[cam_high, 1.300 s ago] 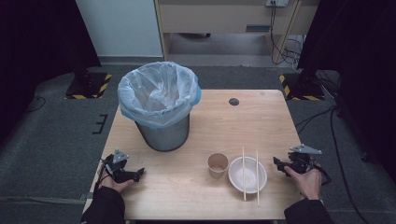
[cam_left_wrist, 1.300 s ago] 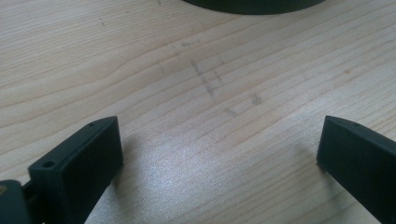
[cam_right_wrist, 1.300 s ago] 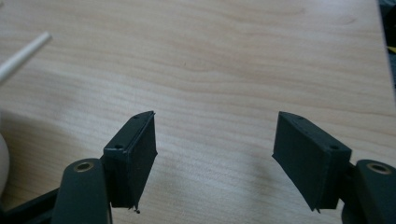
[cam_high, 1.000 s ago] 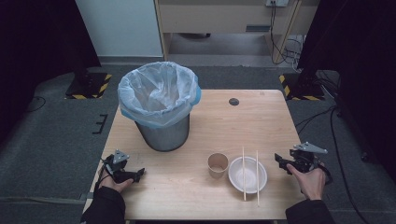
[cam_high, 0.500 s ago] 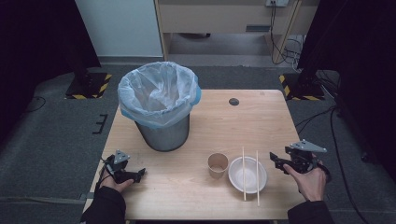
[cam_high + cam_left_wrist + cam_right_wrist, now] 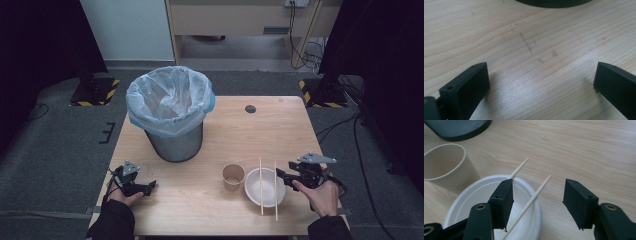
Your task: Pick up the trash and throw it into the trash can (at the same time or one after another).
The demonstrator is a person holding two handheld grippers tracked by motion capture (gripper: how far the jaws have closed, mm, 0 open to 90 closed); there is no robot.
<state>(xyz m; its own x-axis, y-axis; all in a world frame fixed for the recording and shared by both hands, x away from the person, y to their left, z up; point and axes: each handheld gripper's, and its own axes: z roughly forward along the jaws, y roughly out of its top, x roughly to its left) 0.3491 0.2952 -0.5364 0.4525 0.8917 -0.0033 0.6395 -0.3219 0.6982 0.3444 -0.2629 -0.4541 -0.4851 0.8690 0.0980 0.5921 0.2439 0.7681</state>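
The right gripper (image 6: 537,203) has its jaws spread apart with nothing between the pads; in the right gripper view one chopstick (image 6: 529,202) runs up through the gap between the jaws, and the other chopstick (image 6: 519,168) emerges from behind the left-hand jaw. Both chopsticks lie side by side across the rim of a white bowl (image 6: 474,197), and the right gripper sits low over the bowl's near edge. In the high view the right gripper (image 6: 284,175) is just beside the bowl (image 6: 252,187), held by the right hand (image 6: 320,192) at the table's right edge. A paper cup (image 6: 233,177) stands upright just left of the bowl, apart from it by a narrow gap. The left gripper (image 6: 541,82) also has its jaws wide apart, with bare wood of the table (image 6: 529,45) between them. In the high view the left gripper (image 6: 145,187) rests near the front left corner, held by the left hand (image 6: 125,196). Behind it stands a metal bin (image 6: 175,142) lined with a white bag (image 6: 170,97). A small dark round disc (image 6: 250,109) lies on the table's far side.
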